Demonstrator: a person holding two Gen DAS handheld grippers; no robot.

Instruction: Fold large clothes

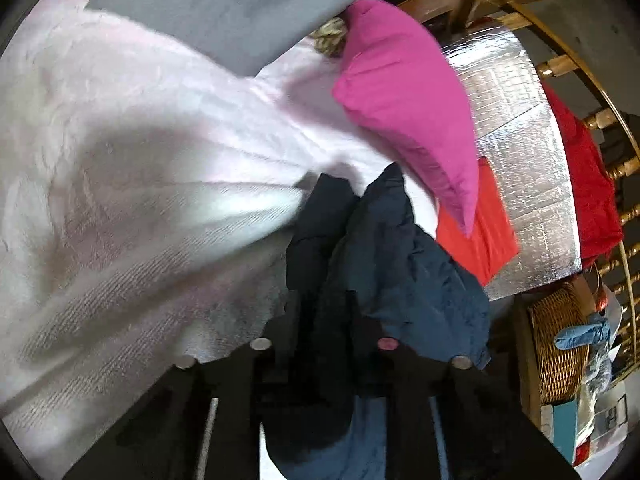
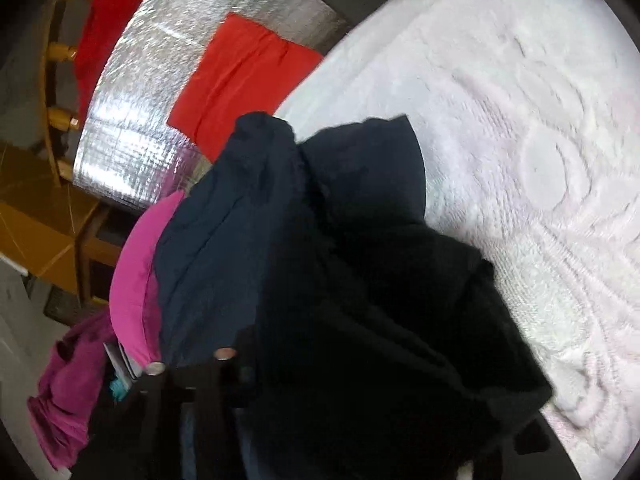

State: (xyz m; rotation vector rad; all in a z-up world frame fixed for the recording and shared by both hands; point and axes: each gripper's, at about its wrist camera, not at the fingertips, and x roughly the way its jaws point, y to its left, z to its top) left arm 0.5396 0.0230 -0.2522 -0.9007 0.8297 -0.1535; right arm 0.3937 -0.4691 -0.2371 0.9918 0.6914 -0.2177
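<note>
A dark navy garment hangs bunched in front of me, above a pale pink towel that covers most of the table. My left gripper sits at the bottom of the left wrist view, and a thick fold of the navy cloth is pinched between its fingers. In the right wrist view the same navy garment drapes over my right gripper. It hides the right finger, and the cloth rises bunched from between the jaws. The pink towel lies behind it.
A magenta garment hangs beside the navy one. A folded orange-red cloth lies on the silver foil table cover. A red garment hangs on a wooden chair. A grey cloth lies at the back, with a wicker basket below right.
</note>
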